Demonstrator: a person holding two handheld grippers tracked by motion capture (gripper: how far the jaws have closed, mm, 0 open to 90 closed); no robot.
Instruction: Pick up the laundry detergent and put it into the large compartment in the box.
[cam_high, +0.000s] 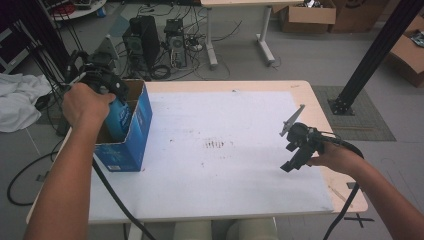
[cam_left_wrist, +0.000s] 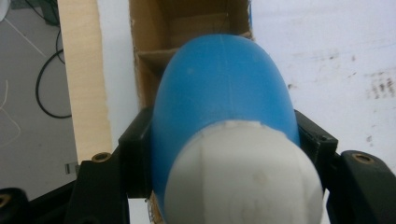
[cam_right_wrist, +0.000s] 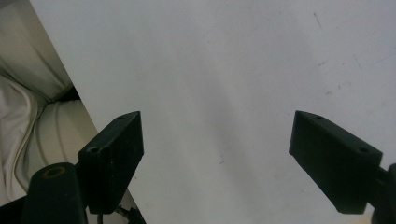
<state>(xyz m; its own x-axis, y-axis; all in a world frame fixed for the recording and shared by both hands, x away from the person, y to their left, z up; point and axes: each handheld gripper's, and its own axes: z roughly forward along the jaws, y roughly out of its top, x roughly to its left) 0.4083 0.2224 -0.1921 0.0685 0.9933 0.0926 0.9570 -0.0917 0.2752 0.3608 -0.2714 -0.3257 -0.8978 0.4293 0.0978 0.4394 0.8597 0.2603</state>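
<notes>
While left gripper (cam_high: 112, 95) clamps blue bottle (cam_left_wrist: 224, 88) over box (cam_high: 137, 127) at table (cam_high: 320, 107) edge; right gripper (cam_right_wrist: 217, 154) agape, white mat (cam_high: 225, 120) bare.

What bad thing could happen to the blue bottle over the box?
1. The left tool grips the blue bottle on its smooth, rounded sides, so it might slip and drop crooked.
2. The cardboard box has a divider inside; the bottle could catch on it or on the rim instead of sliding in.
3. The box stands near the table's left edge, and the right tool is far off and open, so a bump could shove the box.
</notes>
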